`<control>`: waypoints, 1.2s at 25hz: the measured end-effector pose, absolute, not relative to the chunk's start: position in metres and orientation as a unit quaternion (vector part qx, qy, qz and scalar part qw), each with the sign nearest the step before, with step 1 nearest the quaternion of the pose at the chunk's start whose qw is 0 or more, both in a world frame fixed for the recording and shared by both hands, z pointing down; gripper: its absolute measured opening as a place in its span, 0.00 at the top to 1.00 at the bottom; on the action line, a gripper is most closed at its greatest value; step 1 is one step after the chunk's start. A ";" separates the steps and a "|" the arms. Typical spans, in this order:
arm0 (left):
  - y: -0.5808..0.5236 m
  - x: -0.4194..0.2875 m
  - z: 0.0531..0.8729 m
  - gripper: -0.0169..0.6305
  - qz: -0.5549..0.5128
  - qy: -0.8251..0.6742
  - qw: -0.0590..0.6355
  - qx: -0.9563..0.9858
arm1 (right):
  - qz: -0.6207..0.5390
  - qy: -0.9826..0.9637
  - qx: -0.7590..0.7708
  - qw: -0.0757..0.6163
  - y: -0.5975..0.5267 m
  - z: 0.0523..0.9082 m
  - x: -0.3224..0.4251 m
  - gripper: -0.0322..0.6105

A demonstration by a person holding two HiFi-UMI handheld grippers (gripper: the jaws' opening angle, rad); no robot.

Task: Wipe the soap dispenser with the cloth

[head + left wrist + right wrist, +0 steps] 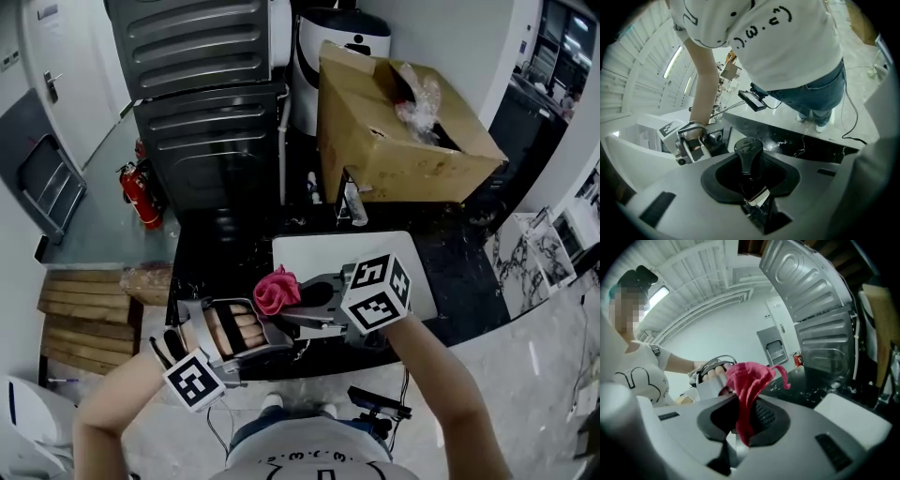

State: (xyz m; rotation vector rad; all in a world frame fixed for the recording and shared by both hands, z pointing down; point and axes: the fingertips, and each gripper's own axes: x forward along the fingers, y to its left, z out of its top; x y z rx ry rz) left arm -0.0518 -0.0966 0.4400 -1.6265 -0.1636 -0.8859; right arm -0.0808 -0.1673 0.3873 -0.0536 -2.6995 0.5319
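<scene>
The left gripper (751, 180) is closed partway on the soap dispenser (749, 152), which is gripped between its jaws. The dispenser is black and shiny. A rounded pump top is seen at its far end and a small white label lower down. The cloth (750, 376) is pinched in the right gripper (740, 420). It is pink-red, bunched up, and held close to the dispenser. A black counter (459, 272) is seen below both.

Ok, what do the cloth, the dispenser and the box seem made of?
Cloth: soft matte pink-red fabric; it bunches and droops in folds.
Dispenser: probably dark glossy plastic, going by the sheen on its pump head.
Box: plain brown cardboard, matte, with creased flaps.
</scene>
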 end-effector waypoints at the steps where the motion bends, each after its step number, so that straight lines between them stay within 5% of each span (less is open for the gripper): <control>1: -0.097 -0.053 0.442 0.81 -0.385 -0.073 0.599 -0.698 | 0.204 -0.959 -0.018 0.197 -0.167 0.391 -0.080 0.86; 15: -0.082 -0.056 0.463 0.81 -0.399 -0.085 0.564 -0.718 | 0.212 -0.932 0.082 0.281 -0.213 0.452 -0.079 0.86; 22: -0.086 -0.054 0.462 0.81 -0.402 -0.085 0.570 -0.711 | 0.199 -0.951 0.019 0.236 -0.182 0.409 -0.101 0.86; 30: -0.091 -0.050 0.462 0.81 -0.404 -0.089 0.593 -0.691 | 0.239 -0.928 -0.041 0.282 -0.159 0.415 -0.109 0.86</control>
